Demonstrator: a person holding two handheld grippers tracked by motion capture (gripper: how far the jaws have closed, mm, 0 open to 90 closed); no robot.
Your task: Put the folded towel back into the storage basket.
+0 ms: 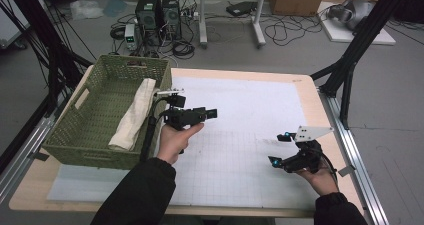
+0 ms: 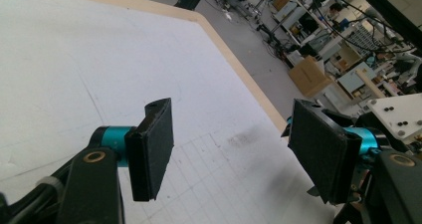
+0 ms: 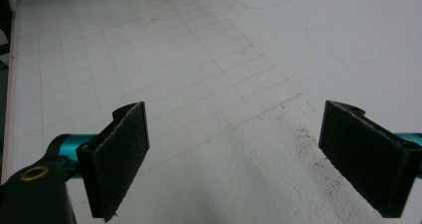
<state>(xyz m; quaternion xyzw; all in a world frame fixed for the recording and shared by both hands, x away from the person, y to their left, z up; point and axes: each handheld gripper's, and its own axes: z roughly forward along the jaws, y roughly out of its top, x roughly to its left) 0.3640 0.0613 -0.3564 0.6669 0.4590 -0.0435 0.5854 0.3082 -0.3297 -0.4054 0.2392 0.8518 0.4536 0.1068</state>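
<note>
Both my grippers are spread wide and empty: right gripper (image 1: 281,149) low over the mat, left gripper (image 1: 209,113) nearer the work. Beyond it, leftward, the folded cloth (image 1: 134,114) lies lengthwise in the green basket (image 1: 85,135), running near to far.

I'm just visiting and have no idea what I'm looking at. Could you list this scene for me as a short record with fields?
surface: wooden table under a white gridded mat
container: green woven basket at the table's left
contents: folded cream cloth lying in the basket
left gripper: jaws open, nothing between them, just right of the basket
right gripper: jaws open, nothing between them, above the mat near the table's right edge
</note>
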